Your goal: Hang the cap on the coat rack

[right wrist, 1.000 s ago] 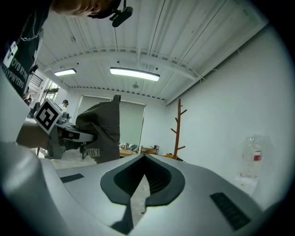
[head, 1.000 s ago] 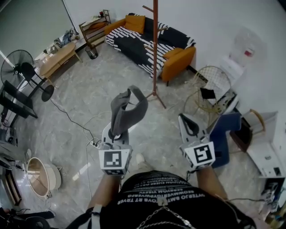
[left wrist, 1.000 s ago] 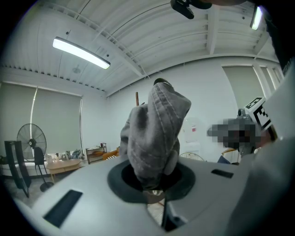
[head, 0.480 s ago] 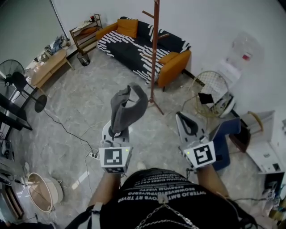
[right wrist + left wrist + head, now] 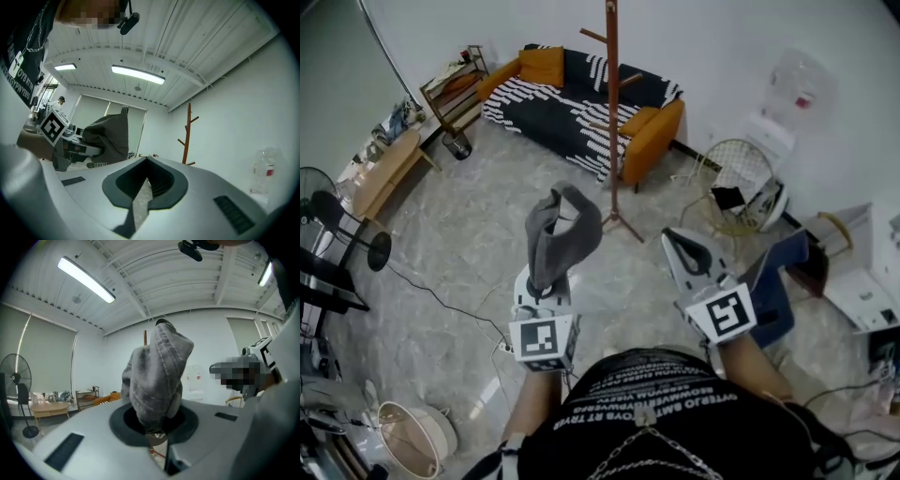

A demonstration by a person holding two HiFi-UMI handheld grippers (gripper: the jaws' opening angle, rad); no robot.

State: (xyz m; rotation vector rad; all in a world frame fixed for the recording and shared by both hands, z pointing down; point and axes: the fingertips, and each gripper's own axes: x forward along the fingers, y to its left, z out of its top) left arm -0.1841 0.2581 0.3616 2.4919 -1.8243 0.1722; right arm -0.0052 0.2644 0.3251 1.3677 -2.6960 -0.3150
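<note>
Closest in, the wearer's black shirt (image 5: 666, 412) fills the bottom of the head view, w/ both tools held out ahead over the marble floor (image 5: 459, 234). The left gripper (image 5: 541, 286) is near-left, jaws nipped narrow onto the cap (image 5: 562, 230). Its own view confirms that: the left gripper (image 5: 157, 430) pinches the bottom edge of the grey cap (image 5: 157, 376), and the rest stands up above the jaws, folded over at the top. So I read the cap as held in the air at centre-left, well apart from the rack and not on it. The right gripper (image 5: 684, 251) is near-right, beside the left one but not touching. In its own view the right gripper (image 5: 143, 187) has its tips together w/ nothing btwn them, and the cap (image 5: 110, 136) shows off to its left. A thin cable (image 5: 441, 300) runs across the floor to the left. Further out, the rack (image 5: 611, 112) stands upright at centre, its feet on the floor just in front of the sofa (image 5: 572, 94). The sofa is black-and-white striped w/ orange ends and sits against the far wall. Far left I see a low table (image 5: 380, 169) and a shelf (image 5: 455, 80), w/ a fan (image 5: 337, 225) at the left edge. Far right are a wire chair (image 5: 736, 178) and a water dispenser (image 5: 787, 103) by the wall.
</note>
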